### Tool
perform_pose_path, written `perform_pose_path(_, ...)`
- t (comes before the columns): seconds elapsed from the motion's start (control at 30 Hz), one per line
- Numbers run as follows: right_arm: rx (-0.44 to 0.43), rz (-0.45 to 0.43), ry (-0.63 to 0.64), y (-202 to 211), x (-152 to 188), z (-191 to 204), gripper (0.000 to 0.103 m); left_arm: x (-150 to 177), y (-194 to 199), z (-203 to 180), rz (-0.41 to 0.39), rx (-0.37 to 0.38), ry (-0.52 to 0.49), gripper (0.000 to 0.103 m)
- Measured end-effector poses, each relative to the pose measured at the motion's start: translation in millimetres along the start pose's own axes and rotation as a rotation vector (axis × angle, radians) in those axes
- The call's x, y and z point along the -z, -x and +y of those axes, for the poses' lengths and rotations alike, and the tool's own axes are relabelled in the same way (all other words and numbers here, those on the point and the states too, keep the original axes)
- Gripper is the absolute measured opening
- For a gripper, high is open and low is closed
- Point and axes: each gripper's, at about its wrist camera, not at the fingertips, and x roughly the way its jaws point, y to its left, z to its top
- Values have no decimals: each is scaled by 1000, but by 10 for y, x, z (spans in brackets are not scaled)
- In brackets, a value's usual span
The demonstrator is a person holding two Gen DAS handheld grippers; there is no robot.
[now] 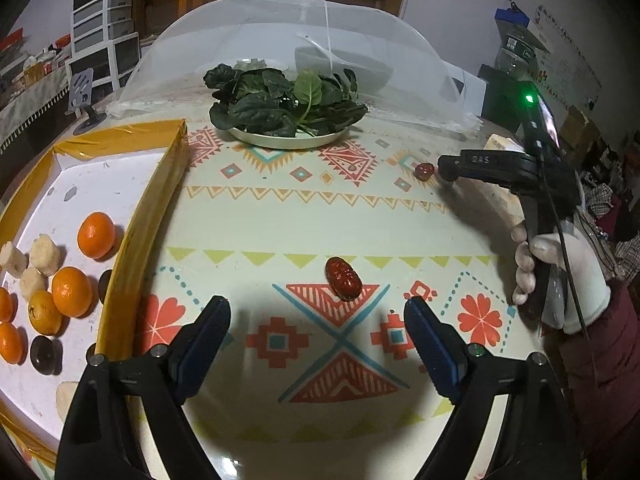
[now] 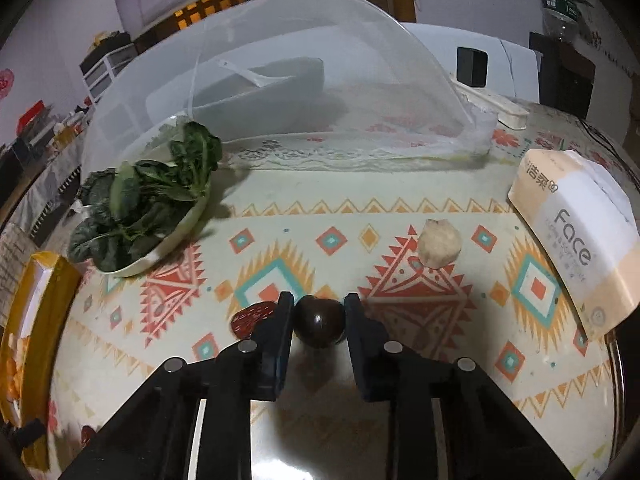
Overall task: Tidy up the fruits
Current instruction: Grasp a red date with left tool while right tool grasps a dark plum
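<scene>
The dark round fruit (image 2: 320, 321) sat on the patterned tabletop (image 2: 360, 420) between the two fingers of my right gripper (image 2: 319, 314); the pads stood just beside it on either side, and I could not tell whether they were actually pressing it. A red date (image 2: 251, 318) lay just to the left of that gripper's left finger, partly hidden behind it. Farther off to the right, a pale peeled piece (image 2: 439, 242) rested on the cloth, apart from the rest, with a tissue pack (image 2: 576, 248) beyond it near the table's edge.

My left gripper (image 1: 318, 314) was spread wide with nothing between its fingers, hovering over the tabletop. Another red date (image 1: 343, 278) lay just ahead of it, a little right of center. To my left was the yellow-edged tray (image 1: 156, 200), which held oranges (image 1: 96, 235), pale peeled pieces (image 1: 44, 256) and a few dark round fruits (image 1: 43, 354) gathered near its left side.

Through the left camera I also saw the right gripper from the side, held by a white-gloved hand (image 1: 560, 272), with a small reddish fruit (image 1: 424, 170) near its tip.

At the far side sat a plate of leafy greens (image 1: 286, 104), and behind it a white mesh food cover (image 2: 320, 80) over a bowl.
</scene>
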Motion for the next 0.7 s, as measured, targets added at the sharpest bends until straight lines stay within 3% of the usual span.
perform_pose_path(0.13, -77, -15, -64, 236, 74, -164, 27, -36, 2, -29, 9, 19, 5, 88)
perform_pose_path(0.4, -145, -40, -119, 700, 383, -441, 27, -240, -46, -371, 17, 64, -60, 88)
perform_pose_path(0.57, -158, -46, -154, 752, 516, -584, 28, -374, -233, -616, 34, 55, -105, 88)
perform_pose_path(0.7, -182, -48, -179, 736, 541, -649, 28, -540, -377, -701, 55, 67, -85, 88)
